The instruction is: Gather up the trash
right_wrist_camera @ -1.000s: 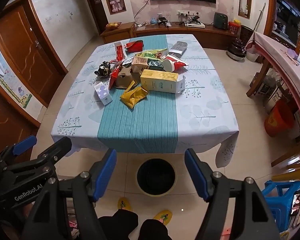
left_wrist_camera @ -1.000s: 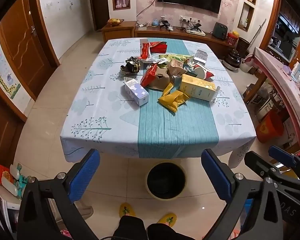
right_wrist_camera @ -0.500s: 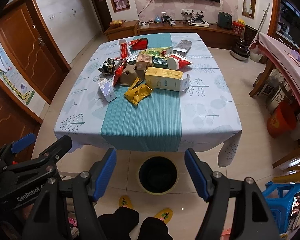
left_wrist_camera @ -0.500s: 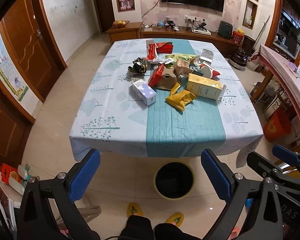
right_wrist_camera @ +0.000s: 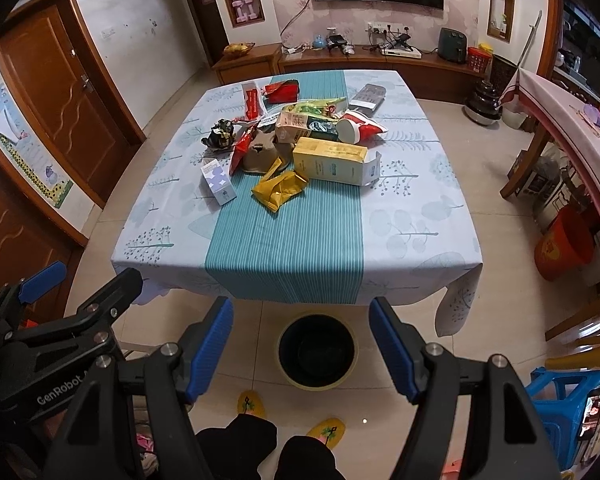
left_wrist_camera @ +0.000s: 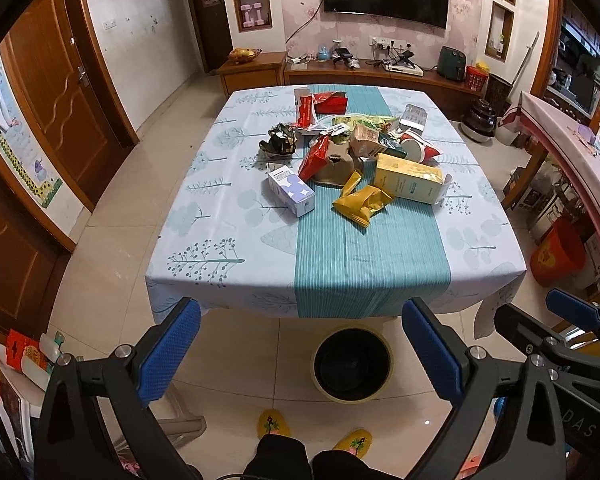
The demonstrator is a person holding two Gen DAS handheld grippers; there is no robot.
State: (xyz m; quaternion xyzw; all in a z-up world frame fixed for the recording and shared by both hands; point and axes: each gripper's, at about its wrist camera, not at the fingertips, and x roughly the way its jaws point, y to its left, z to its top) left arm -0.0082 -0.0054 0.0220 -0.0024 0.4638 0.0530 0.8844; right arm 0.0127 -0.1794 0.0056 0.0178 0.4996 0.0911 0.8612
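Left wrist view: the left gripper (left_wrist_camera: pixel 300 354) has its blue pads wide apart and empty, as does the right gripper (right_wrist_camera: pixel 302 350). The black bin (left_wrist_camera: pixel 352 363) stands on the floor directly ahead. The trash pile (left_wrist_camera: pixel 356 160) lies farther off, mid-table (left_wrist_camera: pixel 228 248); the crumpled yellow wrapper (left_wrist_camera: pixel 362 202) is nearest, about equally reachable.
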